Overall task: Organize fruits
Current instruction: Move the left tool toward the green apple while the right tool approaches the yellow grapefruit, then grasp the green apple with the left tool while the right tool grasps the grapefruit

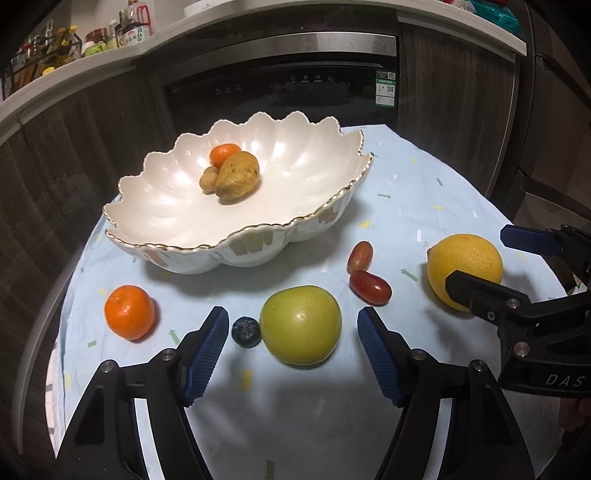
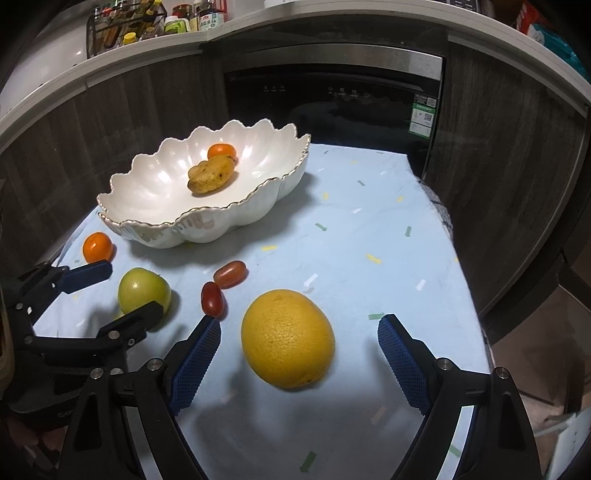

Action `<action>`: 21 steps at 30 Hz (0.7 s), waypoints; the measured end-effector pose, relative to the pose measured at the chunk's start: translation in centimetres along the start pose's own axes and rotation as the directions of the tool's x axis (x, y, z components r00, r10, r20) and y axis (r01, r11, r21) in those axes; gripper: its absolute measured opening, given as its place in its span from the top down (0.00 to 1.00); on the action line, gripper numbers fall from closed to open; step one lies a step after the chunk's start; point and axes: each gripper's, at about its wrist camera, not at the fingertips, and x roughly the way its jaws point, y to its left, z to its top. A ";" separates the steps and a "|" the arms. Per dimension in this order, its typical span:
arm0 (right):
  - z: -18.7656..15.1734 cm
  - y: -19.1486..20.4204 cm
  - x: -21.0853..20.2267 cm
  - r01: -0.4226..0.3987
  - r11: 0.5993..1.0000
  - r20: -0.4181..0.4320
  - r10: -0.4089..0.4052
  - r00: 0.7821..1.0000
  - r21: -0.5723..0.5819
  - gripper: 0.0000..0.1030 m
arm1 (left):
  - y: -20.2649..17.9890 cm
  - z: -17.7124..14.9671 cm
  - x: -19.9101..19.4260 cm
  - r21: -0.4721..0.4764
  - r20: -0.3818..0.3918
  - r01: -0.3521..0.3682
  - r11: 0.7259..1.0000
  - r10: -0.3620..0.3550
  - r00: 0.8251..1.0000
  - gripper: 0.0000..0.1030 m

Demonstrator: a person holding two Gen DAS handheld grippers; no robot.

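Observation:
My left gripper [image 1: 291, 317] stands open around a green apple [image 1: 301, 332] and a blueberry [image 1: 245, 331] on the pale blue cloth; neither pad touches them. My right gripper [image 2: 299, 325] is open around a large yellow orange [image 2: 288, 338], with gaps on both sides. Two red grapes [image 1: 360, 255] [image 1: 370, 288] lie between the apple and the orange. A tangerine [image 1: 129, 312] sits at the left. The white scalloped bowl [image 1: 236, 236] behind holds another tangerine [image 1: 223, 153], a yellow-brown fruit [image 1: 238, 177] and a smaller one [image 1: 208, 179].
The cloth-covered table [image 2: 369, 229] ends close on the right and left. Dark cabinets and a black appliance [image 2: 332, 99] stand behind it. A counter above carries bottles and a rack [image 2: 125, 22].

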 end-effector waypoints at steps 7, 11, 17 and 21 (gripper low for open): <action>-0.1 0.1 1.0 -0.027 1.000 -0.016 0.027 0.999 0.010 0.15 | -0.2 -0.1 1.2 0.005 -0.022 0.013 1.000 -0.012 1.000 0.39; -0.2 0.0 1.5 -0.044 0.999 -0.024 0.044 0.999 0.016 0.18 | -0.3 0.0 1.7 0.003 -0.029 0.019 1.000 -0.019 0.999 0.43; -0.4 -0.1 2.4 -0.065 0.998 -0.048 0.066 0.997 0.025 0.34 | -0.5 -0.3 2.0 0.012 -0.036 0.024 1.000 -0.024 0.999 0.49; -0.5 -0.1 2.7 -0.063 0.998 -0.051 0.065 0.997 0.031 0.45 | -0.2 -0.3 2.0 0.003 -0.033 0.027 1.000 -0.027 0.999 0.53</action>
